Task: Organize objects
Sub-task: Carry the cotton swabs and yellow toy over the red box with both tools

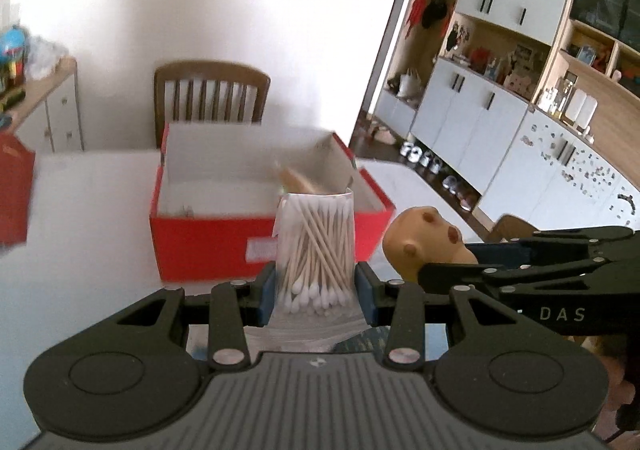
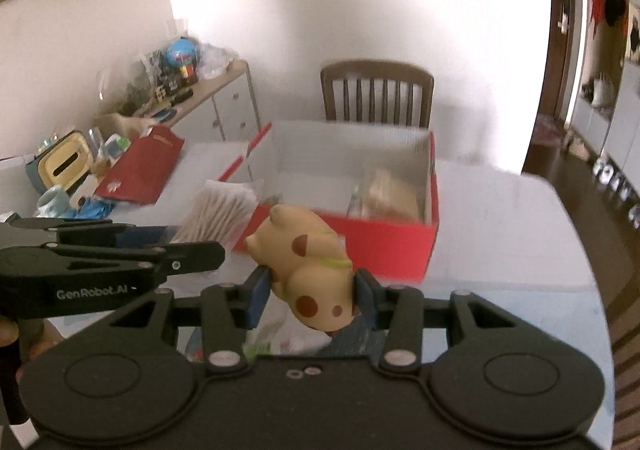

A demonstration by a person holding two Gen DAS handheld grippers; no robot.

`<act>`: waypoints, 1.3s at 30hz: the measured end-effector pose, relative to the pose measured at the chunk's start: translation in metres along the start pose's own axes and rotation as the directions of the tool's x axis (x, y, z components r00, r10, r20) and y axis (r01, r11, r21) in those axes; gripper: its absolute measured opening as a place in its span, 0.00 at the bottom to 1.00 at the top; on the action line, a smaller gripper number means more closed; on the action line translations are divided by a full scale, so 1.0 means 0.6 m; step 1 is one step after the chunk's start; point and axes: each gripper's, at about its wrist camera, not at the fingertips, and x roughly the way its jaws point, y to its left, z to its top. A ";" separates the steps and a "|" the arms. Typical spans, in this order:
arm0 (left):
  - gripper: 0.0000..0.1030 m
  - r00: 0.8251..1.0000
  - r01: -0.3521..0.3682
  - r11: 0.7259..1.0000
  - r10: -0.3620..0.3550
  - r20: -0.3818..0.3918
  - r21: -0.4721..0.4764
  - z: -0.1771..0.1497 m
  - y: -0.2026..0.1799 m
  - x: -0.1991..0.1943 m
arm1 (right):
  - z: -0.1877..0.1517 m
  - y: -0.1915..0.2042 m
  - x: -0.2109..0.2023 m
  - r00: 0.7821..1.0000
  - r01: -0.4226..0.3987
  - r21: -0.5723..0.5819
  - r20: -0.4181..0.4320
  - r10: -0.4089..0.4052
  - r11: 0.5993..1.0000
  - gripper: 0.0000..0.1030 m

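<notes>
Nearest the lens, the left gripper (image 1: 316, 286) had its blue pads clamped on a clear pack of cotton swabs (image 1: 316, 250), pinched low down at the bud end so the sticks stood upright and the pack's loose top stayed free of the jaws. It hung above the near part of the white table (image 1: 80, 210), in front of the open red box (image 1: 208, 238) that sat toward the table's far edge, just before a wooden chair (image 1: 212, 90). That placing suggested the box was the intended home for both items, since its lid was off (a red piece, probably the lid, lay toward the table's left edge (image 2: 140, 166)) and some pale packets (image 2: 392, 190) already rested in its right-hand end. Further right, the right gripper (image 2: 308, 298) was closed on a tan spotted animal toy (image 2: 304, 262), gripped across its rounded body with the head poking out to the left, a hold that probably kept the soft shape from rolling between the pads. Both loads hung side by side, clear of the tabletop and short of the box's near wall, so neither had been put away yet. The left end of the box floor looked mostly bare, which would leave room for the swabs there and the toy beside the packets.
</notes>
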 end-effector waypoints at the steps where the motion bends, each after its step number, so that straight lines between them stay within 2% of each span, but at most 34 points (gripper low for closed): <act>1: 0.39 1.000 -0.004 1.000 0.004 0.006 0.005 0.010 0.001 0.004 | 0.011 0.000 0.004 1.000 0.005 -0.008 0.010 -0.005 1.000 0.44; 14: 0.39 0.993 -0.096 0.992 0.090 0.073 0.085 0.127 0.041 0.065 | 0.118 -0.002 0.087 0.996 0.067 -0.047 0.056 -0.064 0.997 0.44; 20: 0.39 0.992 -0.121 0.985 0.115 0.059 0.124 0.181 0.078 0.110 | 0.147 0.004 0.139 0.994 0.103 -0.072 0.044 -0.100 0.992 0.44; 28: 0.39 0.992 -0.119 0.986 0.123 -0.031 0.119 0.216 0.127 0.207 | 0.155 0.005 0.221 0.993 0.117 -0.101 -0.022 -0.119 0.988 0.45; 39: 0.39 0.976 -0.097 0.990 0.116 -0.184 0.105 0.198 0.169 0.331 | 0.129 0.004 0.325 0.980 0.102 -0.127 -0.160 -0.122 0.987 0.45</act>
